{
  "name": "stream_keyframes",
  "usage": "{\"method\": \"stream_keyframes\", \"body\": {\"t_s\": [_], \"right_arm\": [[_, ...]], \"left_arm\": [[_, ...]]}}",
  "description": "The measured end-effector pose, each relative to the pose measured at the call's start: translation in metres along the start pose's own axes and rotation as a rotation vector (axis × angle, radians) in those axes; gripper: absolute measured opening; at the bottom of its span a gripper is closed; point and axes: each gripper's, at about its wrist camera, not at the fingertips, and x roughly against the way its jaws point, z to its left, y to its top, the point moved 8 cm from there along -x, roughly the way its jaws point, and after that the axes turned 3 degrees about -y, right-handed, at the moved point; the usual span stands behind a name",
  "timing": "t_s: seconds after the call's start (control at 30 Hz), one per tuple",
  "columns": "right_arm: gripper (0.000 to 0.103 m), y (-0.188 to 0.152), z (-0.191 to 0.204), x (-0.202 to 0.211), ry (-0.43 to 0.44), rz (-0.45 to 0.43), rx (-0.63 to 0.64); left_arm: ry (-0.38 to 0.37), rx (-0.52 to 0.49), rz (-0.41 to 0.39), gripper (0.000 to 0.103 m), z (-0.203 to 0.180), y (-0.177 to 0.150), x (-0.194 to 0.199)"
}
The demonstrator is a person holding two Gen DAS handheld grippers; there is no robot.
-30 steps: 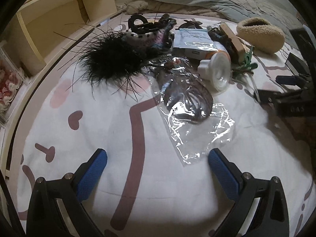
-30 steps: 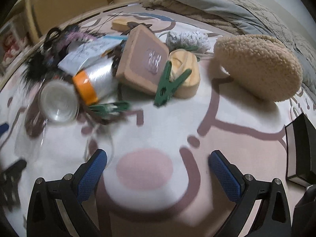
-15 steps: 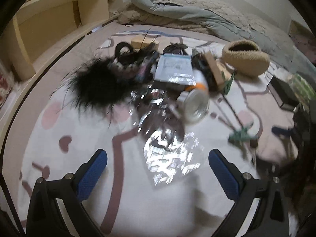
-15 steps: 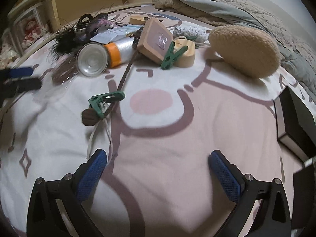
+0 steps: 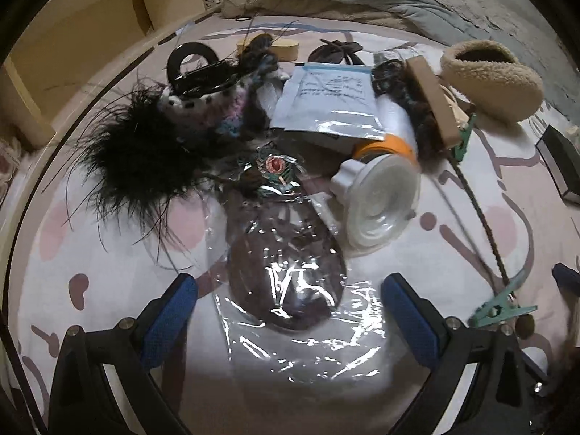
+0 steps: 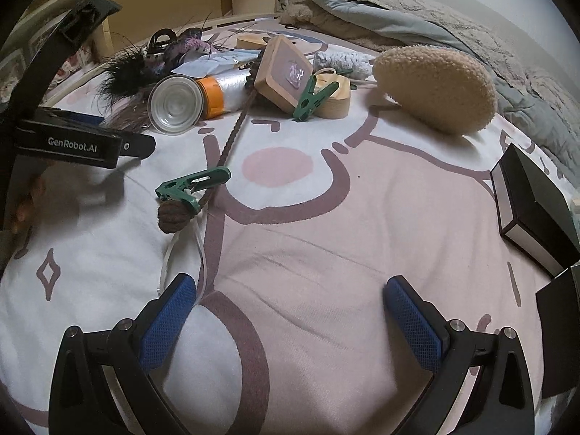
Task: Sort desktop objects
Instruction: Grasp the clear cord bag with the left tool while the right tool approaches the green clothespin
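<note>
A clutter of small objects lies on a patterned bed sheet. In the left wrist view my left gripper (image 5: 288, 304) is open, its blue pads on either side of a clear plastic bag with a dark item (image 5: 286, 275). Behind it are a black feather piece (image 5: 134, 159), a paper packet (image 5: 331, 101) and an orange-capped clear jar (image 5: 380, 188). In the right wrist view my right gripper (image 6: 290, 311) is open and empty over bare sheet. A green clip on a brown cord (image 6: 192, 185) lies ahead to its left.
A fluffy beige slipper (image 6: 435, 87), a wooden-framed box (image 6: 282, 72), a second green clip (image 6: 313, 99) and a round wooden box (image 6: 335, 99) lie at the back. Black boxes (image 6: 533, 203) stand at the right. A wooden shelf (image 5: 90, 36) and a blanket (image 6: 417, 18) border the bed.
My left gripper has moved forward and down so the plastic bag now lies between its pads. My right gripper has drawn back from the pile, and the green clip on the cord has come out with it.
</note>
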Motion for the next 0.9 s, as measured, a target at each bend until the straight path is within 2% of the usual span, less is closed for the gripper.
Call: {"method": "stream_keyframes", "body": {"t_s": [0.43,0.53,0.6,0.7,0.8,0.9], "right_arm": [[0.103,-0.002,-0.002,-0.001,0.03,-0.002,-0.024],[0.103,-0.003,-0.002,-0.001,0.026,-0.003,-0.021],[0.103,-0.003,-0.002,-0.001,0.028,-0.004,-0.023],[0.103,-0.002,-0.002,-0.001,0.025,-0.004,-0.02],[0.103,-0.002,-0.002,-0.002,0.024,-0.004,-0.019],[0.103,-0.002,-0.002,-0.002,0.022,-0.005,-0.017]], "left_arm": [[-0.02,0.03,-0.039,0.103,0.008,-0.015,0.006],[-0.016,0.041,-0.058,0.093,0.014,-0.017,0.01],[-0.02,0.066,-0.074,0.078,0.023,-0.023,0.018],[-0.041,0.098,-0.09,0.064,0.034,-0.027,0.027],[-0.04,0.116,-0.1,0.057,0.04,-0.024,0.028],[-0.038,0.09,-0.103,0.05,0.039,-0.032,0.034]]}}
